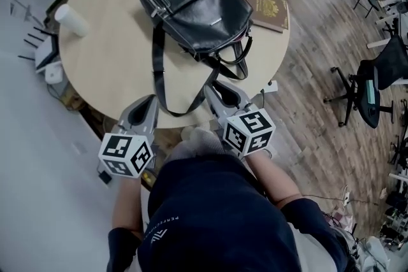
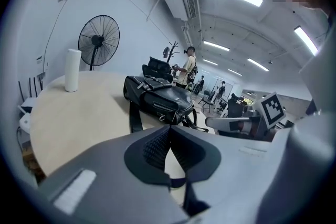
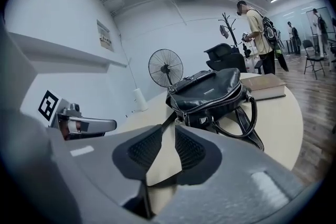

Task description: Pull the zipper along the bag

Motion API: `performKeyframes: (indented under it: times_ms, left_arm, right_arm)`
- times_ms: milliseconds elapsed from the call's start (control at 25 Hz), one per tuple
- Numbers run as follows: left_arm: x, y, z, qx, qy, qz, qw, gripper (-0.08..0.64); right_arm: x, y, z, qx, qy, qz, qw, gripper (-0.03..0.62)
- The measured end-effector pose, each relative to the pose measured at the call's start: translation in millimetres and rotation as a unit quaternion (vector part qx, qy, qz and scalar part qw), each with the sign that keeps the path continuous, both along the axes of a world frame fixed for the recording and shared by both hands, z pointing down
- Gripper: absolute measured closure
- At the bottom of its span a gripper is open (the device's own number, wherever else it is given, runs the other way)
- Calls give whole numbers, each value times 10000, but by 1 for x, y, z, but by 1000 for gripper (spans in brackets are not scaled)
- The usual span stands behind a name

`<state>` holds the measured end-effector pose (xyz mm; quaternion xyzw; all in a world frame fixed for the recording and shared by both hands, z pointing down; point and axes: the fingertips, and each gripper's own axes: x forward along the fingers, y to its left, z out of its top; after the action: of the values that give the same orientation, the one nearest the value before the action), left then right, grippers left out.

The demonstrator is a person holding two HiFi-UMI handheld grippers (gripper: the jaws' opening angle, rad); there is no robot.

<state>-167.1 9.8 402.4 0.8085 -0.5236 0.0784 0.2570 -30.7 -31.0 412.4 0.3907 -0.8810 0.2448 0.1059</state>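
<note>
Bag (image 1: 197, 6) sits on the table (image 1: 108, 54), well ahead of me. Left tool (image 2: 167, 132) closed on nothing, right tool (image 3: 168, 129) parted, empty. If I tug the zipper (image 3: 223, 98) with the bag unpinned, it'll probably just slide or bunch

The bag (image 1: 194, 9) looks like black leather, or a decent fake: smooth, with a soft gloss that catches the ceiling lights. Its zipper (image 3: 211, 104) is shiny silver metal. The table (image 1: 108, 67) is pale wood-look, matt and smooth. The book (image 1: 264, 7) has a dull brown cover with gilt print. The left hand-held gripper (image 2: 169, 129) and right hand-held gripper (image 3: 168, 128) are matt grey plastic with ribbed black pads (image 3: 143, 150).
</note>
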Motion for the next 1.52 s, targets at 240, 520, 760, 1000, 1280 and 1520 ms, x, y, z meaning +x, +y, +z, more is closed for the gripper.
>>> performKeyframes:
  times_ms: [240,520,760,1000,1280,1520]
  left_arm:
    - [6,-26,-12,145,-108,-84,9998,543]
    - [-3,-42,-10,92,-318,79,9994,543]
    - [-18,-63,-7,88,-346,482,9982,543]
    - [-36,-74,3,-22,-254,724,9970,543]
    - [-42,-81,7,13,-171,924,9956,543]
    - [-52,-85,9,32,-141,959,9953,543]
  right_arm:
    - [-12,-21,7,-28,-49,-91,9999,512]
    - [-27,-44,17,-123,38,140,9998,509]
    - [-32,-62,30,-152,212,875,9958,502]
    - [-36,-73,33,-12,422,1419,9890,494]
    - [-37,-85,36,150,810,1875,9788,471]
    - [-40,-88,41,226,1041,2066,9726,468]
